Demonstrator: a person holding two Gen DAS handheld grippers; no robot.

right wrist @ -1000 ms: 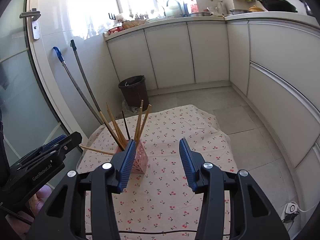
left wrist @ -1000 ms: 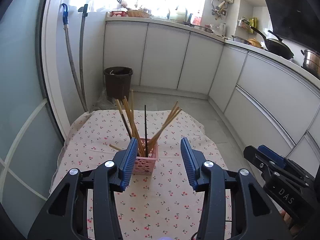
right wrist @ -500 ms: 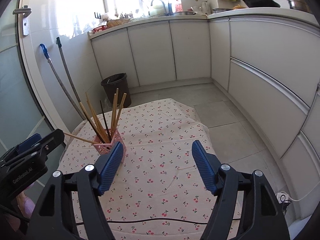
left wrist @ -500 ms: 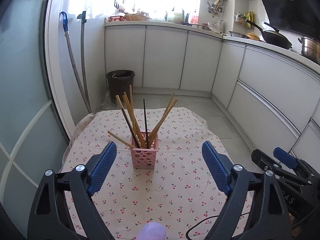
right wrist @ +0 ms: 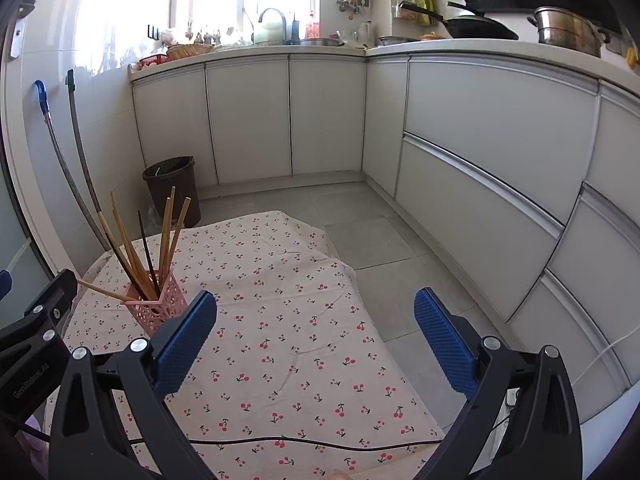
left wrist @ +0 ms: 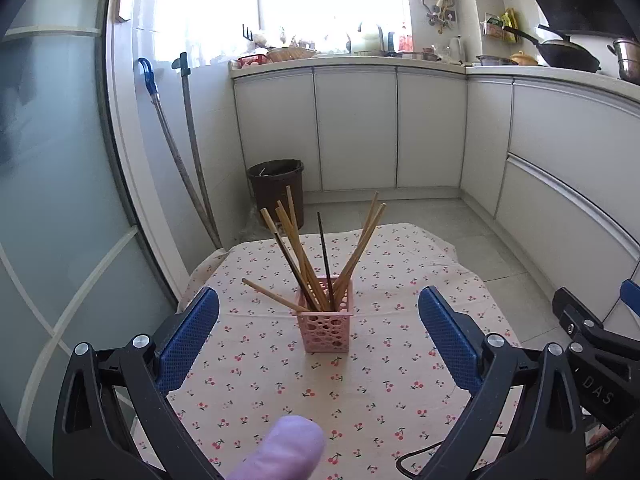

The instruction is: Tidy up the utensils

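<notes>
A pink perforated holder [left wrist: 325,327] stands upright on the cherry-print cloth [left wrist: 360,380], with several wooden and dark chopsticks [left wrist: 304,256] fanned out of it; one lies low, sticking out to the left. My left gripper [left wrist: 318,336] is wide open and empty, the holder just beyond and between its blue pads. In the right wrist view the holder [right wrist: 158,302] is at the left, beside the left pad. My right gripper [right wrist: 316,336] is wide open and empty over the cloth [right wrist: 304,320].
A dark bin [left wrist: 276,184] stands behind the table near two mop handles [left wrist: 188,152]. White kitchen cabinets [right wrist: 480,152] run along the back and right. A black cable [right wrist: 280,440] crosses the cloth's near edge. The other gripper's body [left wrist: 592,344] shows at right.
Both grippers have opened from narrow to wide. Both have drawn back and up from the holder, so it looks smaller and further away.
</notes>
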